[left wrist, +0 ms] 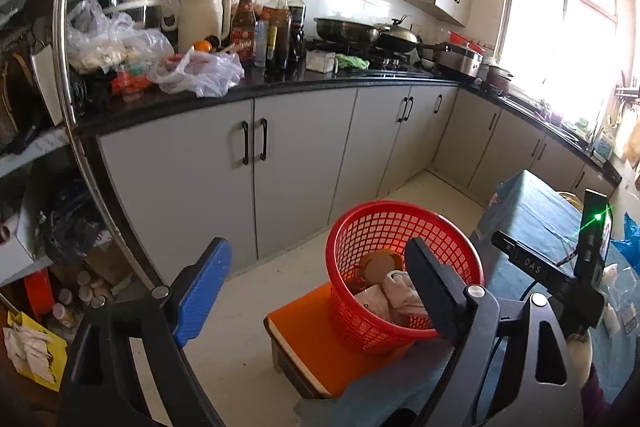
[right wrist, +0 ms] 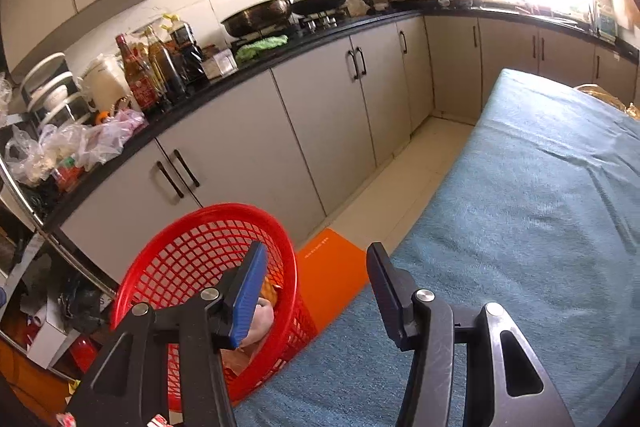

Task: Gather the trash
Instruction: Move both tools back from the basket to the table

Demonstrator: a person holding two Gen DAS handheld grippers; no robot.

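A red mesh basket (left wrist: 362,319) stands on an orange stool (left wrist: 308,343) beside a table under a teal cloth (left wrist: 532,211). Crumpled paper (left wrist: 396,291) and a brown round lid (left wrist: 378,265) lie inside it. My left gripper (left wrist: 316,287) hovers open in front of the basket with nothing between its fingers; its black finger (left wrist: 436,291) overlaps the basket's near side. In the right wrist view the basket (right wrist: 188,259) sits lower left with pale paper (right wrist: 262,321) inside. My right gripper (right wrist: 316,295) is open and empty over the edge of the cloth (right wrist: 520,207).
Grey cabinets (left wrist: 256,187) run under a black counter crowded with bottles (left wrist: 276,31), plastic bags (left wrist: 196,71) and pans (left wrist: 348,29). A metal shelf rack (left wrist: 68,87) stands at the left, with a yellow bag (left wrist: 44,359) on the floor. A gloved hand (left wrist: 580,355) holds the other gripper's body.
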